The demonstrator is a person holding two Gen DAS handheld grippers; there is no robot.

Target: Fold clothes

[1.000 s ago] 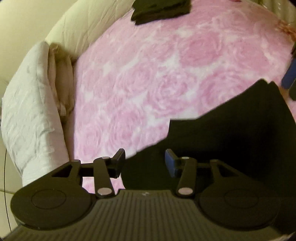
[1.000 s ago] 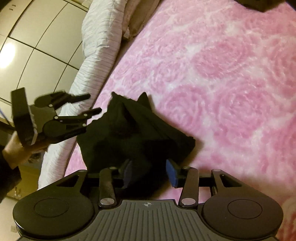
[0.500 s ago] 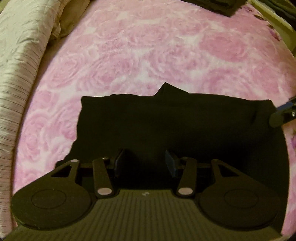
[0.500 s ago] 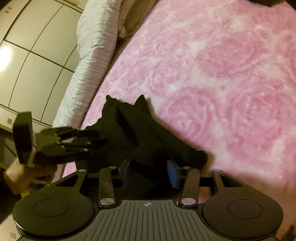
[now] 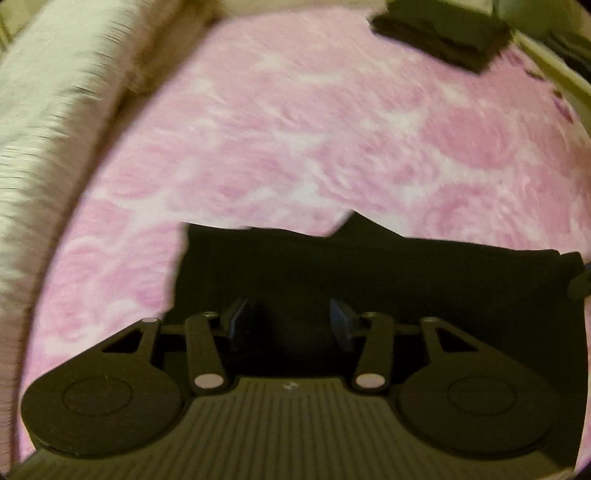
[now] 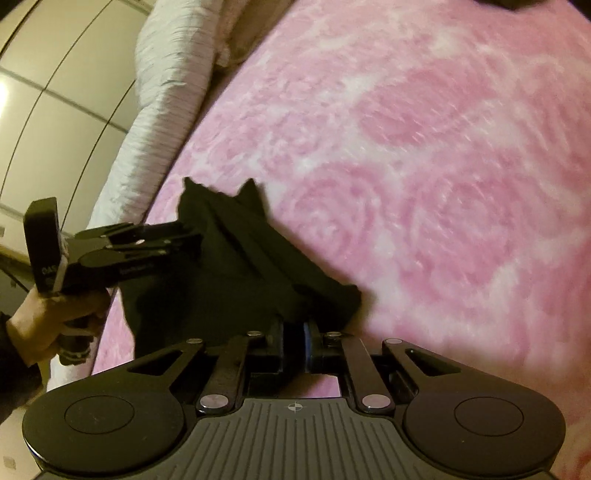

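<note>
Black garment [image 5: 369, 280] bunched, unfolded, bed [image 5: 332, 147] near edge; right gripper [image 6: 293, 341] pinching its corner, left gripper [image 5: 288, 321] spread over it; folded stack [image 5: 443, 33] at far edge.

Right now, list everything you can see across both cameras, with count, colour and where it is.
black garment: one, black, on the pink blanket, near edge
folded clothes: one stack, black, far side of the bed
blanket: one, pink with rose pattern, covering the bed
duvet: one, white, bunched along the bed's left side
wardrobe doors: cream panels, beyond the duvet
left gripper: black, open over the garment
right gripper: black, shut on the garment's edge
left hand: one, holding the left gripper's handle
</note>
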